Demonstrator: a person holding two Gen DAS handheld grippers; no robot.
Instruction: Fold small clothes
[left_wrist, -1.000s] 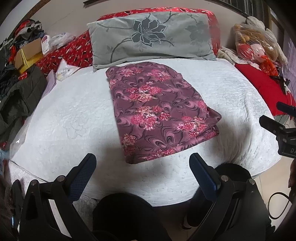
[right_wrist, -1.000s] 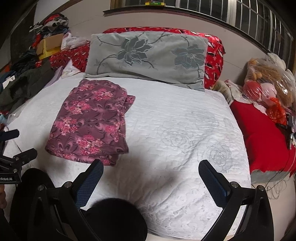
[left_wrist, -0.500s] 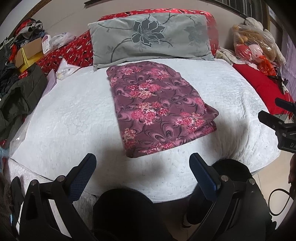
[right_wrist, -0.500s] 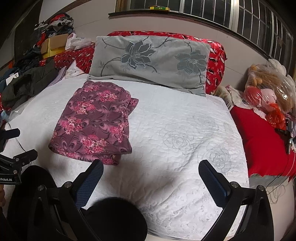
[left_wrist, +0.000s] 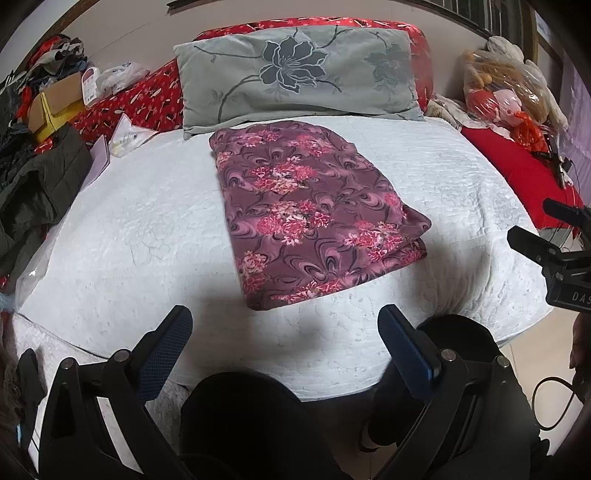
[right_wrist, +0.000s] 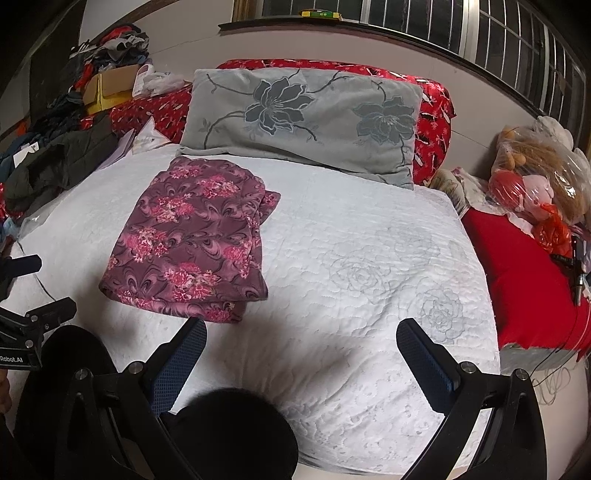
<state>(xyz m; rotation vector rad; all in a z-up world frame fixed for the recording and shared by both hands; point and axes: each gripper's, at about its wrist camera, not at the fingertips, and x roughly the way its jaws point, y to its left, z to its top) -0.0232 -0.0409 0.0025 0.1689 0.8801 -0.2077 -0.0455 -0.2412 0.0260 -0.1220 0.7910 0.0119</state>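
Observation:
A purple garment with pink flowers (left_wrist: 306, 214) lies folded into a flat rectangle on the white quilted bed (left_wrist: 140, 236); the right wrist view shows it left of centre (right_wrist: 192, 240). My left gripper (left_wrist: 284, 332) hangs open over the bed's near edge, short of the garment, with nothing between its fingers. My right gripper (right_wrist: 301, 343) is open too, over bare quilt (right_wrist: 369, 295) just right of the garment's near corner. The other gripper's body shows at the right edge of the left wrist view (left_wrist: 554, 258) and at the left edge of the right wrist view (right_wrist: 33, 325).
A grey flowered pillow (left_wrist: 295, 74) leans on a red cushion (left_wrist: 140, 96) at the head of the bed. Dark clothes (left_wrist: 37, 184) and a cardboard box (left_wrist: 55, 99) pile up on the left. A bag of soft toys (right_wrist: 535, 177) and a red cover (right_wrist: 524, 280) lie on the right.
Both grippers have drawn back and risen from the bed, so the garment looks farther away. The garment has not moved and both grippers stay open.

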